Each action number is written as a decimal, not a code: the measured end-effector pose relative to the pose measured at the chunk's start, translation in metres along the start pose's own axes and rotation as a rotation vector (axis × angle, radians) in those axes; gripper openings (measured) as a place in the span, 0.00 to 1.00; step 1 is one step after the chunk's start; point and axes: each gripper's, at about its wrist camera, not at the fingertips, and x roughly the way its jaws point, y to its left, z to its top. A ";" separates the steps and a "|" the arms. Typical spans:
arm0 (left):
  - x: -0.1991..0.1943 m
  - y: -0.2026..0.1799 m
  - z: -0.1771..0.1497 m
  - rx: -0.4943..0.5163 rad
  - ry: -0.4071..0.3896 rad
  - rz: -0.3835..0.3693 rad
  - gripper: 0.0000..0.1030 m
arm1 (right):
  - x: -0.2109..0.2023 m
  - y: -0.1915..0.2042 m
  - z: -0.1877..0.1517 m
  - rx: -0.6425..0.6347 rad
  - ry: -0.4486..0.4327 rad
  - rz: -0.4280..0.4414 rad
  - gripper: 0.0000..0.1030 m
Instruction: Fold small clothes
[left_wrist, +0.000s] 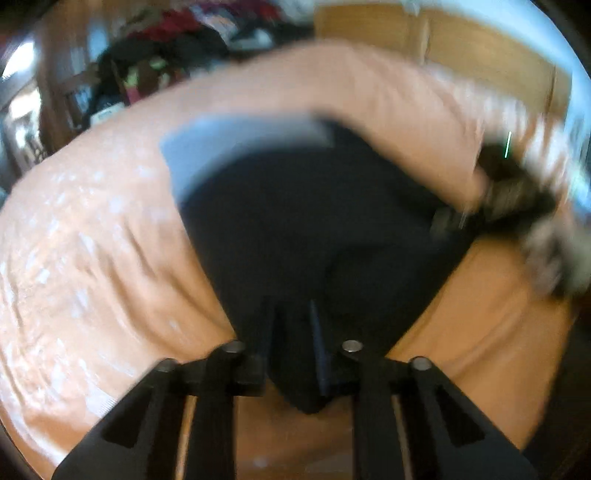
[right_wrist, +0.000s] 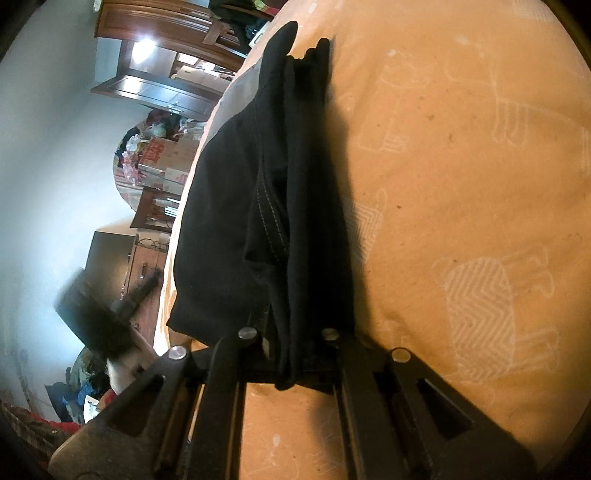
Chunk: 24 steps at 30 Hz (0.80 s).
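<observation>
A small black garment (left_wrist: 295, 229) hangs stretched over the orange bedsheet (left_wrist: 92, 258), its grey-blue waistband (left_wrist: 221, 147) at the far end. My left gripper (left_wrist: 295, 332) is shut on the garment's near edge, cloth bunched between its fingers. In the right wrist view the same black garment (right_wrist: 266, 192) hangs in folds with a stitched seam showing, and my right gripper (right_wrist: 291, 343) is shut on its edge. The other gripper (left_wrist: 517, 206) shows blurred at the right of the left wrist view, and again as the blurred left gripper (right_wrist: 99, 317) at lower left.
The orange bedsheet (right_wrist: 461, 184) with pale printed figures spreads widely to the right. Wooden wardrobe doors (right_wrist: 159, 48), cardboard boxes (right_wrist: 162, 158) and a heap of clothes (left_wrist: 166, 55) stand beyond the bed. A wooden headboard (left_wrist: 461, 40) lies at the far side.
</observation>
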 end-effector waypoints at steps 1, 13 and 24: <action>-0.002 0.002 0.014 -0.002 -0.047 -0.004 0.19 | 0.000 0.000 0.000 0.000 -0.001 0.002 0.01; 0.101 0.034 0.089 0.017 -0.016 0.004 0.17 | -0.004 -0.004 -0.001 -0.011 -0.007 0.047 0.02; 0.230 0.065 0.120 -0.021 0.194 0.117 0.07 | -0.004 -0.012 0.002 -0.005 -0.008 0.081 0.02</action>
